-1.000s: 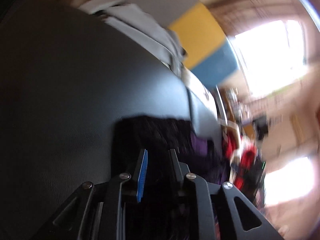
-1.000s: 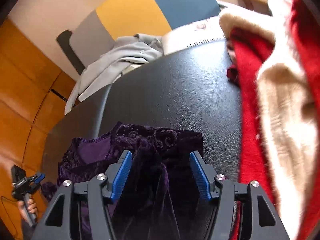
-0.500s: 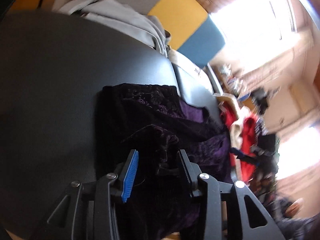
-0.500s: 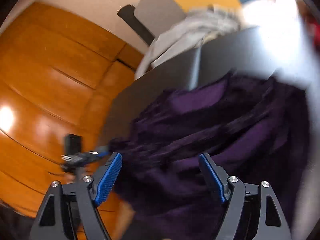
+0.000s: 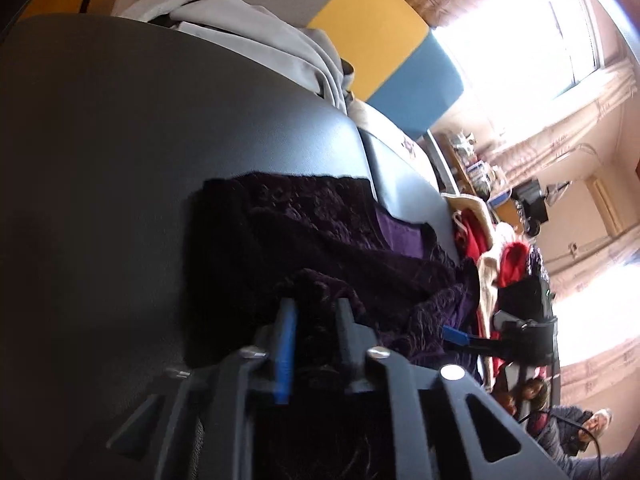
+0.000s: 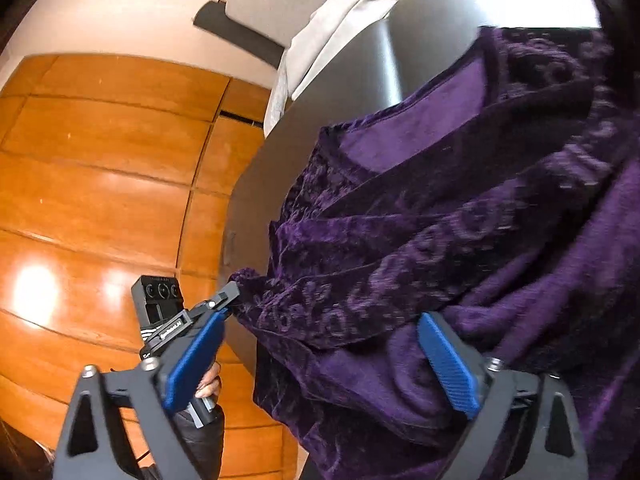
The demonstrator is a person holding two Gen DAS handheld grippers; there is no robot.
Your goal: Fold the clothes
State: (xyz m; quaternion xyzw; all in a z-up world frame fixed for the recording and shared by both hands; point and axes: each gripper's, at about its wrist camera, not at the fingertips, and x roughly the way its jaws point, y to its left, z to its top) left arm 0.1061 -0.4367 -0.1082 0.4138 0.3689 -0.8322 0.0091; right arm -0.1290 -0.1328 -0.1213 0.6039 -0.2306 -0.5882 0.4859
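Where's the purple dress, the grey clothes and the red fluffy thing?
purple dress (image 6: 460, 216), right wrist view: on its patterned velvet front.
grey clothes (image 5: 256, 28), left wrist view: on the top fold of the pile.
red fluffy thing (image 5: 514, 258), left wrist view: on its red bulge.

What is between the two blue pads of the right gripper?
Purple velvet garment fabric lies between the opening right gripper pads, unpinched, in the right wrist view.

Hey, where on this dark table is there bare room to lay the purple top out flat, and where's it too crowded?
Bare stretch: the dark tabletop between the purple velvet top and the grey garment at the far edge. Crowded: the side with the red and cream pile, and around the top itself, where the left gripper is closing on a corner and the right gripper's jaws are opening over it.
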